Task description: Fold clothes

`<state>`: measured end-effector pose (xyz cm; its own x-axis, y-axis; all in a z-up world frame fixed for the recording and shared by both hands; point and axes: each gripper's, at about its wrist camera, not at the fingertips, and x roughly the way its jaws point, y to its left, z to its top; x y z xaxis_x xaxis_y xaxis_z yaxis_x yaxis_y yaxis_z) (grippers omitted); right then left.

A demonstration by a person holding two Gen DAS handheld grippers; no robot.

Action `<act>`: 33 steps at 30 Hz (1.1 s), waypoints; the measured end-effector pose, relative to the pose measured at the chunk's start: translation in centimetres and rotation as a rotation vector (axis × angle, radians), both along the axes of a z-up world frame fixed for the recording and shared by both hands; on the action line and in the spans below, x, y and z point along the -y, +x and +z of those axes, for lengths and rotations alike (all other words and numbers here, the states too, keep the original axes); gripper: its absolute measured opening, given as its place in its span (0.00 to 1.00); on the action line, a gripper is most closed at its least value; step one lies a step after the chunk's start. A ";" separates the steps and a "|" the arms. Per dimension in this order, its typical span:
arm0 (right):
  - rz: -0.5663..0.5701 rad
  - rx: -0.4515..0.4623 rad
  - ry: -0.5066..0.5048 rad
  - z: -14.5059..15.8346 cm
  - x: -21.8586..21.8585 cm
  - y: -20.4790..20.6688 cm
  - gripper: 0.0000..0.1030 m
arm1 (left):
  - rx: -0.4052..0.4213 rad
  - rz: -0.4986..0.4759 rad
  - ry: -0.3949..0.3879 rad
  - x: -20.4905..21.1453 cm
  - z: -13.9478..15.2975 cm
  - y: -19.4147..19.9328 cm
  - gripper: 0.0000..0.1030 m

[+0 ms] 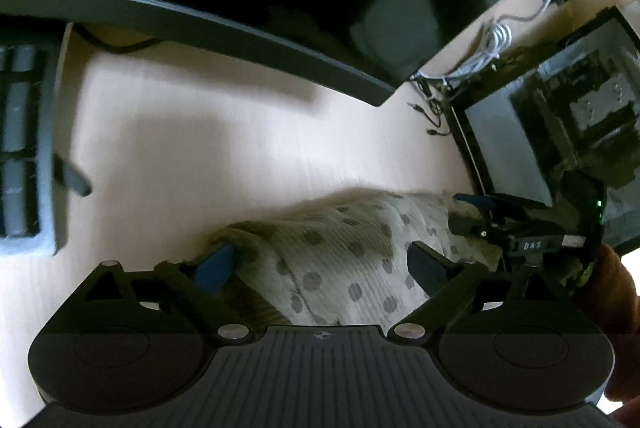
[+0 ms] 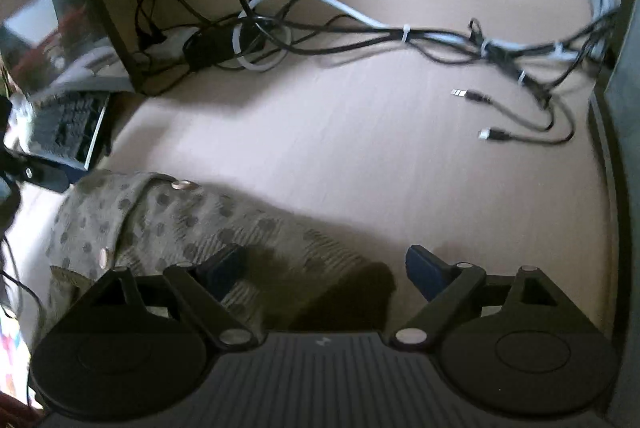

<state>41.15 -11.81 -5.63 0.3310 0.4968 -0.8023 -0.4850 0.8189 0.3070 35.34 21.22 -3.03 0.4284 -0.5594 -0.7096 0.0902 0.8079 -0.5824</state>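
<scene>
A beige ribbed garment with grey dots (image 1: pixel 340 252) lies bunched on the pale wooden desk (image 1: pixel 224 132). My left gripper (image 1: pixel 320 264) is open, its blue-padded fingers straddling the cloth without pinching it. The right gripper's body (image 1: pixel 520 228) shows at the garment's right end in the left wrist view. In the right wrist view the same garment (image 2: pixel 192 224), with snap buttons, lies low and to the left. My right gripper (image 2: pixel 320 268) is open; its left pad (image 2: pixel 224 266) rests over the cloth and its right pad (image 2: pixel 424 270) is above bare desk.
A curved monitor base (image 1: pixel 240 32) arcs across the back. A keyboard (image 1: pixel 24 148) sits at the left and a glass-sided computer case (image 1: pixel 568 124) at the right. Tangled black and white cables (image 2: pixel 360 32) with loose USB plugs (image 2: pixel 492 134) lie behind the garment.
</scene>
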 end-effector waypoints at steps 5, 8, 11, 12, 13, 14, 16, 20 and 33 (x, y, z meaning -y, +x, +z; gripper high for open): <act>-0.014 -0.048 0.044 -1.4 -0.7 0.9 0.99 | -0.012 -0.022 0.029 0.7 -0.4 0.9 0.95; 0.028 -0.023 0.010 -1.3 -1.6 0.4 0.97 | -0.006 -0.010 0.066 0.5 0.1 0.5 0.95; 0.028 -0.006 -0.001 -0.9 -1.7 -0.2 0.94 | -0.030 -0.006 0.129 0.5 -0.1 0.5 0.95; 0.031 -0.011 0.006 -0.9 -1.6 -0.2 0.92 | -0.039 -0.011 0.138 0.6 -0.3 0.5 0.95; 0.036 -0.016 0.014 -0.8 -1.5 -0.2 0.89 | -0.048 -0.015 0.133 0.8 -0.6 0.5 0.95; 0.041 -0.020 0.021 -0.7 -1.5 -0.2 0.88 | -0.056 -0.018 0.127 1.0 -0.9 0.5 0.95; 0.046 -0.026 0.027 -0.6 -1.5 -0.1 0.83 | -0.052 -0.019 0.106 1.4 -1.5 0.7 0.95; 0.055 -0.017 0.037 -0.2 -1.9 -0.3 0.61 | -0.026 -0.017 0.084 2.1 -2.2 1.0 0.92; 0.145 0.268 0.047 8.3 -2.4 -5.1 0.16 | 0.231 -0.089 0.083 1.7 4.9 -2.2 0.38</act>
<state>36.06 -9.37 2.70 0.4509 0.5887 -0.6709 -0.6643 0.7234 0.1882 33.17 19.54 1.83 0.5359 -0.5463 -0.6437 0.2863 0.8348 -0.4702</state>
